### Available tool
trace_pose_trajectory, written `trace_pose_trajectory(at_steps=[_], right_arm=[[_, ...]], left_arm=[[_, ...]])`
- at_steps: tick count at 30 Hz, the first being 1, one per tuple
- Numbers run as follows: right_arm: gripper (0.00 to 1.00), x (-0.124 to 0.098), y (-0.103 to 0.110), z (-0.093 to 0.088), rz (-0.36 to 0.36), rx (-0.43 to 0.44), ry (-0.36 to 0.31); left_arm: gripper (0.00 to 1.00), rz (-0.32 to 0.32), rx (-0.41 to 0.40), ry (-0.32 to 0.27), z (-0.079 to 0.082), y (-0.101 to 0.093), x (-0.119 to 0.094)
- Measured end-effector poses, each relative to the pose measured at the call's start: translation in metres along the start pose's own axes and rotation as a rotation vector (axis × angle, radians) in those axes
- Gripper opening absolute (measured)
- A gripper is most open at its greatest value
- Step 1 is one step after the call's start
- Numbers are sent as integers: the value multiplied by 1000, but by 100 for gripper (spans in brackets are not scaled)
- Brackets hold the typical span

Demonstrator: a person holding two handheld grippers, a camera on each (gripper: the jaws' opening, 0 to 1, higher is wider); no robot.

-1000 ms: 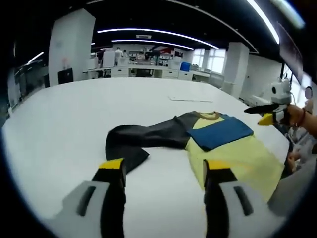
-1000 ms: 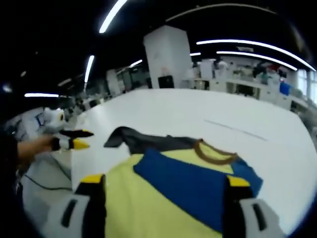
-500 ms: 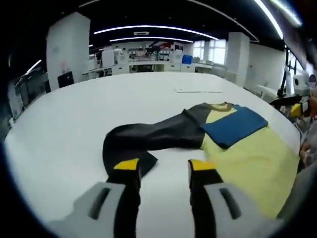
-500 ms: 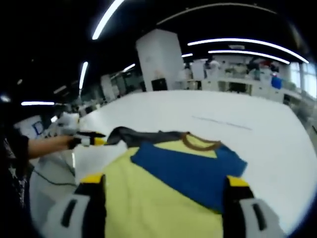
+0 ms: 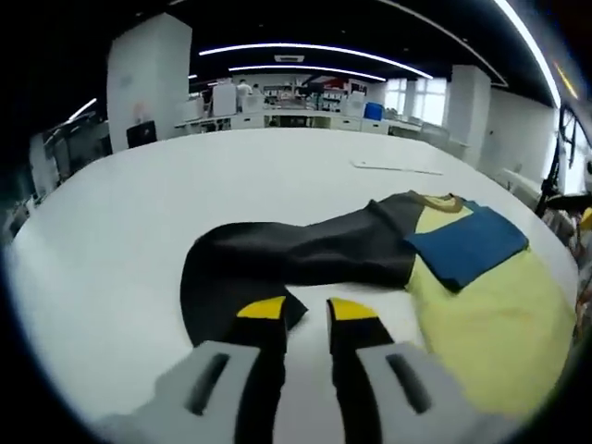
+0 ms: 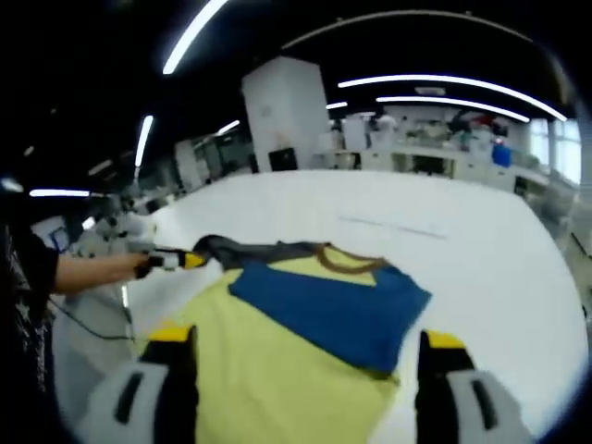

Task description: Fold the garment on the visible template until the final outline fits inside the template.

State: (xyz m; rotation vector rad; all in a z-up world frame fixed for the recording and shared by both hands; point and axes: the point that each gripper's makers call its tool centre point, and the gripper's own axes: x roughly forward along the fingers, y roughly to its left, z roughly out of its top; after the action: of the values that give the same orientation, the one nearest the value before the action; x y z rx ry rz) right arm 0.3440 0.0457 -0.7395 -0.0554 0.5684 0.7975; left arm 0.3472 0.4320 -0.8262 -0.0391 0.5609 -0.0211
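2 yellow-tipped fingers of the left gripper (image 5: 298, 310) are rising from the bottom of the left gripper view, standing close together with only a narrow gap between them and gripping nothing; the left fingertip is overlapping the hem of the dark sleeve (image 5: 277, 268), though whether it is touching the cloth cannot be told. That sleeve is lying spread out across the white bench (image 5: 139, 213), running rightward into the garment (image 5: 490, 314), whose yellow body is lying flat near the bench's right edge. On the garment's upper part a blue sleeve (image 5: 467, 245) is lying folded over the yellow, just below the brown collar (image 5: 442, 199). Far behind, a thin pale sheet (image 5: 398, 167) is lying flat on the bench.

In the right gripper view, the left gripper (image 6: 180, 261) is appearing at the left, held in a person's hand (image 6: 97, 270), its tip at the dark sleeve's (image 6: 250, 250) end. The garment (image 6: 268, 370) is lying between the fingers of the right gripper (image 6: 305, 344), which are spread wide apart above the cloth, grasping nothing. The blue sleeve (image 6: 333, 305) is crossing the yellow front.
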Motion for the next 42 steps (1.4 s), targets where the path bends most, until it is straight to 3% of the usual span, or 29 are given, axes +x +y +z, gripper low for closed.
trace_pose_trajectory(at_steps=[12, 19, 30, 42], right_arm=[[99, -7, -5, -6, -34, -23, 26], [99, -9, -8, -3, -39, -12, 13], [99, -10, 0, -3, -28, -16, 12], [99, -21, 8, -7, -27, -75, 46]], left_arm=[[4, 63, -48, 27, -8, 4, 10], [0, 73, -17, 38, -7, 12, 10], [0, 61, 25, 26, 0, 32, -24], [0, 27, 153, 28, -1, 52, -55]])
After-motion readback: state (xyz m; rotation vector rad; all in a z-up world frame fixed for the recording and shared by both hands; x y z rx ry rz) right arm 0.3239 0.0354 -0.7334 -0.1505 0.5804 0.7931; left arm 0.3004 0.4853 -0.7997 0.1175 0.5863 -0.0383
